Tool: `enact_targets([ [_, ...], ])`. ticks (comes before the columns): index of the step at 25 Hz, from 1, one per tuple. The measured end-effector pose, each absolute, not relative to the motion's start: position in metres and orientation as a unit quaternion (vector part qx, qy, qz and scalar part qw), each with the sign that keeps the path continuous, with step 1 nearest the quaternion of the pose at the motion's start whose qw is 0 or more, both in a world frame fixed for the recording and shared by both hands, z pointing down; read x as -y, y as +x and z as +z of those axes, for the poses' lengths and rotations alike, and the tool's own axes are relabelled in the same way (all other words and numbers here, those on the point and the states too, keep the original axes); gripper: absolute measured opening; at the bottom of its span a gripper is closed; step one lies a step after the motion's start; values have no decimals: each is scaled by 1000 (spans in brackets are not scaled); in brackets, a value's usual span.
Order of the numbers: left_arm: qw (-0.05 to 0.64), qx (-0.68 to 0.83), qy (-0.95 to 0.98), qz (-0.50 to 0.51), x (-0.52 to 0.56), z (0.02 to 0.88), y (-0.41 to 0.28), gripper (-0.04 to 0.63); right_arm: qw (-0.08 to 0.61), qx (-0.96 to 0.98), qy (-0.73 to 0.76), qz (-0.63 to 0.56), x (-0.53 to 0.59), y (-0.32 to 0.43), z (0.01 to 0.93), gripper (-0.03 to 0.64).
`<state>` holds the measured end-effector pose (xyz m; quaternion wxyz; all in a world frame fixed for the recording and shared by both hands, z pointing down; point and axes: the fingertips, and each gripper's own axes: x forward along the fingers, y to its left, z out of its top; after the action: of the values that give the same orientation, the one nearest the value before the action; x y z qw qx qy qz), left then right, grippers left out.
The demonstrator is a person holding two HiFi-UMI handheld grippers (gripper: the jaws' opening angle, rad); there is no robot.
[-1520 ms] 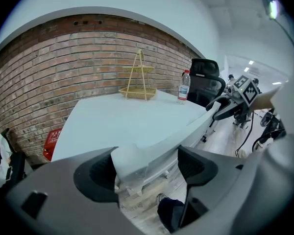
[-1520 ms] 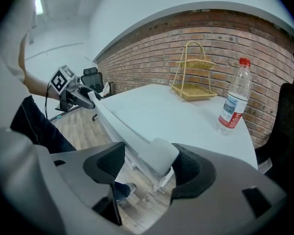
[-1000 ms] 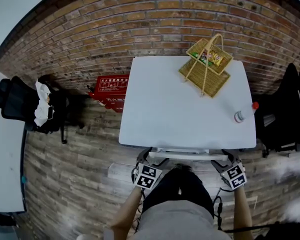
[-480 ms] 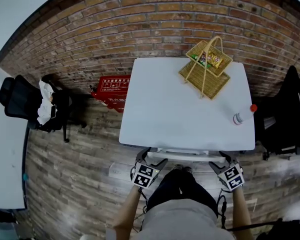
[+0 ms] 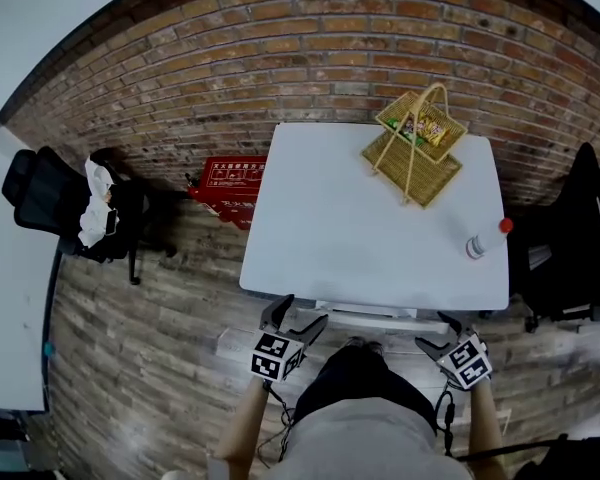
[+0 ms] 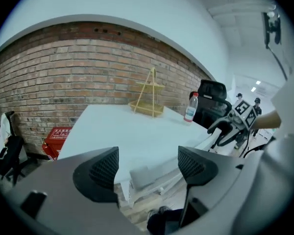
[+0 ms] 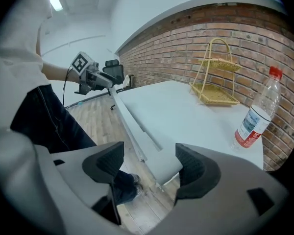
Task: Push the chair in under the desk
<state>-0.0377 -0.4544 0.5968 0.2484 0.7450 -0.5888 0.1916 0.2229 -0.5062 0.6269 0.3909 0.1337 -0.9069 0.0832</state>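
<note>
Left gripper (image 5: 298,314) shifted, bottle (image 5: 483,238) label unreadable

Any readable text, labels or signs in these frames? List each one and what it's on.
No text is legible.
Red box on the floor by the brick wall: lines of white print, too small to read.
Bottle label: red and white, print blurred.
Packets in the wicker basket: print too small to read.
Marker cube: black-and-white square pattern, no letters.
</note>
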Motion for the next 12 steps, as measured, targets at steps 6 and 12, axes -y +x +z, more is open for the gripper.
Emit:
enact_targets([
  [6,195,611,757,127,482,526,-42,385,285,944,136,94,520,211,558,316],
  [12,158,580,799,24,529,459,5,380,139,969,201,19,556,171,468,94],
])
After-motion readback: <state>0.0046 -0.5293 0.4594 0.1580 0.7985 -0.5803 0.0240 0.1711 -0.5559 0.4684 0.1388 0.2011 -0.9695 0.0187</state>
